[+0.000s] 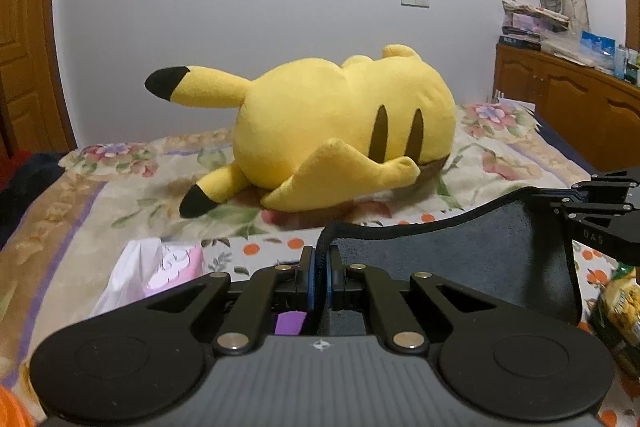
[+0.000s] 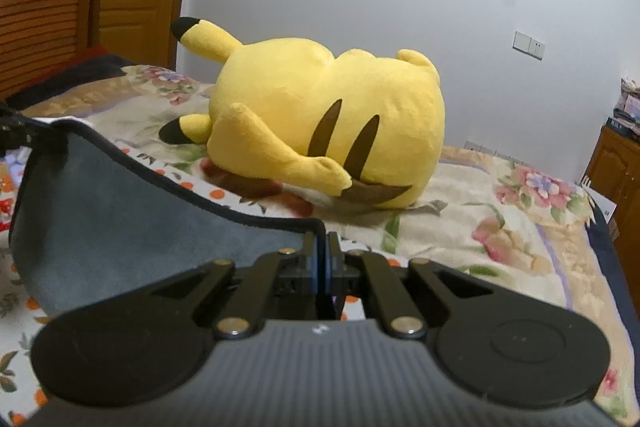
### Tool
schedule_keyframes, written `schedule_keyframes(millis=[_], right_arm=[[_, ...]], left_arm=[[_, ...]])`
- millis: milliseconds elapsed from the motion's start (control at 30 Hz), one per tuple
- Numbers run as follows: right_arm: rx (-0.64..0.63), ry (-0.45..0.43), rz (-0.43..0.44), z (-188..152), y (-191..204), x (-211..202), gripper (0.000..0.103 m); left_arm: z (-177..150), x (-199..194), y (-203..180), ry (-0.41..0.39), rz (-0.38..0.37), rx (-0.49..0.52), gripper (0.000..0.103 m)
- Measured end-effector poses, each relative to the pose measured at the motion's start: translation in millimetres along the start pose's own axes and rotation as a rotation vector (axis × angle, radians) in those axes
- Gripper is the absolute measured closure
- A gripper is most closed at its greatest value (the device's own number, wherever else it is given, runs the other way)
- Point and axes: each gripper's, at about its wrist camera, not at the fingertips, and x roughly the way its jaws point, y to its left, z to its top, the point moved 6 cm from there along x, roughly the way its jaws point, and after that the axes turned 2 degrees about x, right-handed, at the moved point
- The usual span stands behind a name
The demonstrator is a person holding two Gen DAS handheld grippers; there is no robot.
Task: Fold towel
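At lower centre of the left wrist view, the left gripper [image 1: 320, 259] has its blue-padded fingers pinched onto one corner of the dark grey, black-hemmed terry towel [image 1: 460, 259]. At lower centre of the right wrist view, the right gripper [image 2: 322, 247] is clamped the same way on the neighbouring corner. The towel [image 2: 120, 211] hangs between them as a slack sheet above the floral bedspread [image 2: 500, 227], its hem sagging in a curve. To fold well, the person should draw the two corners apart until that top edge runs straight — then carry both forward together, level (a dropped corner would skew the crease). The large yellow plush toy [image 1: 344, 131] lies well behind, at mid-frame, so the lay-down should stop short of it.
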Motion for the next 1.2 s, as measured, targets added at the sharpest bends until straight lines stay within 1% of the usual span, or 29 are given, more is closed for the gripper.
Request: schedule_keyframes(millis=[200, 433, 567, 700, 867, 1100, 1133, 1167, 1200], right_arm=[[0.041, -0.030, -0.019, 7, -7, 15, 0.099], [0.006, -0.020, -0.045, 10, -6, 38, 0.099], [-0.012, -0.005, -0.054, 10, -6, 51, 0.099], [0.012, 0.050, -0.060, 4, -10, 68, 0.099], [0.006, 0.121, -0.070, -10, -6, 88, 0.099], [0.030, 0.173, -0.070, -25, -3, 98, 0.099], [0.035, 0.174, -0.070, -26, -3, 97, 0.095], [0.040, 0.176, -0.074, -26, -3, 97, 0.089], [0.044, 0.176, -0.075, -27, -4, 96, 0.089]], left_arm=[[9, 17, 5, -0.017, 0.047, -0.007, 0.097], [10, 42, 10, -0.010, 0.081, -0.012, 0.097], [9, 54, 9, -0.008, 0.090, 0.011, 0.097], [3, 69, 9, 0.009, 0.096, 0.017, 0.097], [-11, 86, 9, 0.042, 0.107, 0.016, 0.097], [-24, 102, 11, 0.078, 0.122, 0.023, 0.095], [-26, 103, 11, 0.082, 0.122, 0.021, 0.095], [-27, 103, 11, 0.084, 0.120, 0.021, 0.095], [-28, 103, 10, 0.085, 0.119, 0.025, 0.093]])
